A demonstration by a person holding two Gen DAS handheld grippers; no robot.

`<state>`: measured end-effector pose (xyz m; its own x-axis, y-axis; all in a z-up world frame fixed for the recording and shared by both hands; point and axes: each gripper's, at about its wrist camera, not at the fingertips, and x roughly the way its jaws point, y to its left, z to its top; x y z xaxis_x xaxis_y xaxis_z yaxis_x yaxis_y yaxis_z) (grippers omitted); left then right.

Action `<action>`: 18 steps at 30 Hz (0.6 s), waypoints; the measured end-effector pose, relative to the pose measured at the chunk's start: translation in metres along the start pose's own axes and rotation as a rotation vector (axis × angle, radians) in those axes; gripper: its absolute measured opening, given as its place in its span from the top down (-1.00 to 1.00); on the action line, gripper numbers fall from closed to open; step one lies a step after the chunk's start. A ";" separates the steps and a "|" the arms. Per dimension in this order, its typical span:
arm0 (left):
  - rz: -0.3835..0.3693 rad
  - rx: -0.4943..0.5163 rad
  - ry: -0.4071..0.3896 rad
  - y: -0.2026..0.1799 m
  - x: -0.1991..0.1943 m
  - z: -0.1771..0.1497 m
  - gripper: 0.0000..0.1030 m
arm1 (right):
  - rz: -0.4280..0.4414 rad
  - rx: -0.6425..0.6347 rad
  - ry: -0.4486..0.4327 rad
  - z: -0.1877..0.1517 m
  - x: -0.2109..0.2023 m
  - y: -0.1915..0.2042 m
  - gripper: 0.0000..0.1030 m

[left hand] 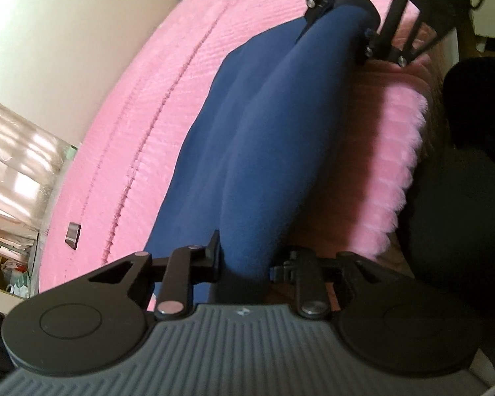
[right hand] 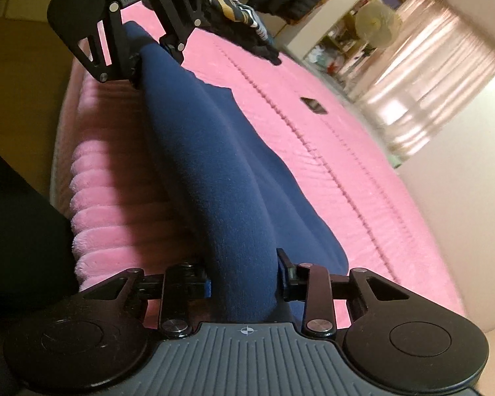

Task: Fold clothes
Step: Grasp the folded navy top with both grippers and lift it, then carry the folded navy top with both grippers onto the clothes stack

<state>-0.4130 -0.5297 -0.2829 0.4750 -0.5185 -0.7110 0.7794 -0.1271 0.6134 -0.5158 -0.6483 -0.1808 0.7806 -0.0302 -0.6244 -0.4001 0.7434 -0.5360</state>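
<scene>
Two tongs clamp the same navy garment (left hand: pixel 264 138): left tongs (left hand: pixel 244 264) pinch one end, right tongs (right hand: pixel 244 274) pinch the other, and the cloth is stretched taut between them. It hangs just above the near edge of the pink bed (right hand: pixel 313 132), its far side draping onto the cover. A dark clothes pile (right hand: pixel 247 23) sits further back.
</scene>
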 end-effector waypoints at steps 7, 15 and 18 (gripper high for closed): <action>-0.157 0.042 0.110 0.052 -0.022 0.051 0.60 | 0.157 0.101 0.149 0.040 -0.068 -0.074 0.37; -0.395 0.095 0.067 0.123 -0.088 0.151 0.61 | 0.036 0.282 0.352 0.036 -0.189 -0.182 0.39; -0.458 0.146 -0.021 0.148 -0.101 0.203 0.61 | -0.010 0.350 0.427 0.035 -0.235 -0.223 0.39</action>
<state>-0.4280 -0.6676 -0.0507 0.0862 -0.3983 -0.9132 0.8402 -0.4635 0.2814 -0.5933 -0.7838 0.1055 0.4898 -0.2527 -0.8344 -0.1536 0.9171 -0.3679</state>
